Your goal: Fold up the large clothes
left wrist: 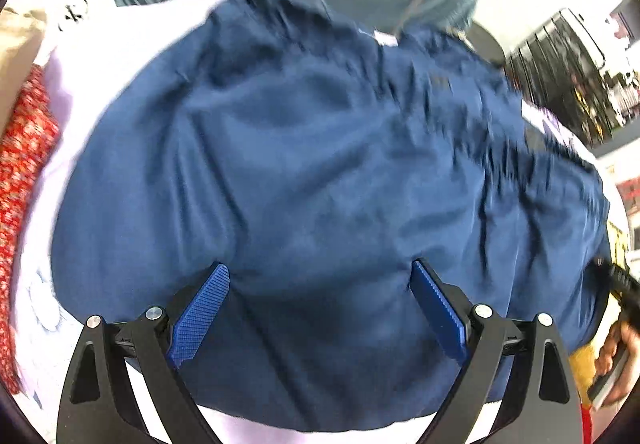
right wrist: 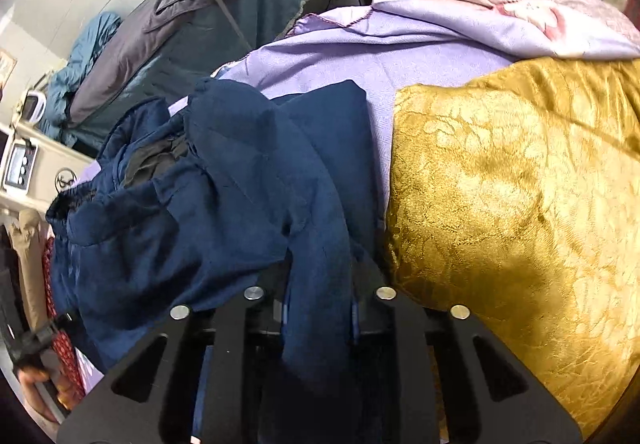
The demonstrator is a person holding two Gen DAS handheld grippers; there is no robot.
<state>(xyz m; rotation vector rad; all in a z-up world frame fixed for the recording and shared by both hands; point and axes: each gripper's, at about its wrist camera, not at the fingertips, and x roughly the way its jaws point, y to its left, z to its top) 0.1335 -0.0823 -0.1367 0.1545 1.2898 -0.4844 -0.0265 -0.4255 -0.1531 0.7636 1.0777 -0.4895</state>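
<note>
The navy garment (left wrist: 320, 179) lies spread on a lilac sheet (right wrist: 420, 55). The right tool (right wrist: 318, 318) has pinched a bunched fold of it; the left tool (left wrist: 320, 304) hovers over it, jaws wide. Probably the fold is starting: next, the left should catch an edge. The golden cushion (right wrist: 520, 211) lies just beside and may be in the way.

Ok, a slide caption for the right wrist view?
Right tongs shut on a fold of the navy garment, beside a gold cushion on lilac bedding.

Black left gripper (left wrist: 320, 308), ribbed blue pads (left wrist: 202, 310), silver screws (left wrist: 93, 321), seemingly.
</note>
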